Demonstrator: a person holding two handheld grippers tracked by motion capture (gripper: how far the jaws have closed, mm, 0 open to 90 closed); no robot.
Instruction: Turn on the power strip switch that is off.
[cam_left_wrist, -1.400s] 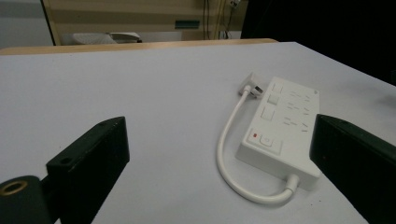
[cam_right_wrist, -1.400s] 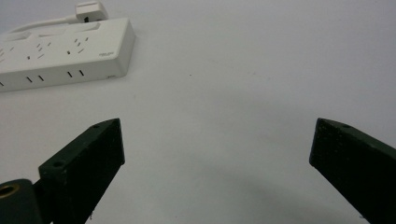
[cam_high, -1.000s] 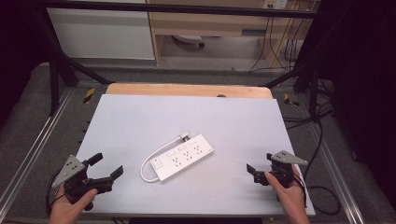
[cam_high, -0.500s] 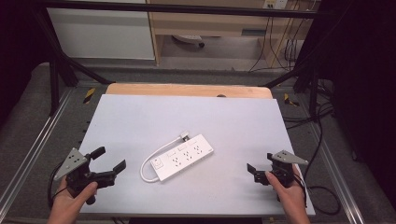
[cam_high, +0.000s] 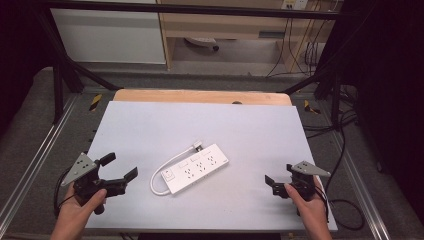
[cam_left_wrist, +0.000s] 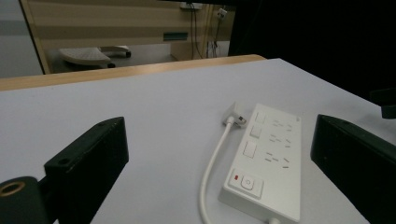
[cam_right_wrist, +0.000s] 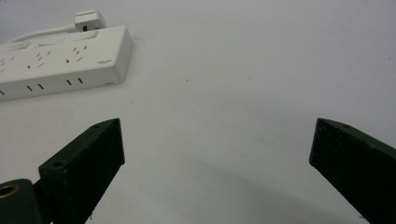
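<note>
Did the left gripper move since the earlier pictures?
Yes. In the high view the left gripper has come closer to the power strip, which lies where it was on the table.

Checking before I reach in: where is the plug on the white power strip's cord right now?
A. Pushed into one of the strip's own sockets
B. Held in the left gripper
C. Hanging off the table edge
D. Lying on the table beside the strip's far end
D: the white plug lies flat on the pale table top just beside the far end of the white rectangular power strip, its cord looping back along the strip.
</note>
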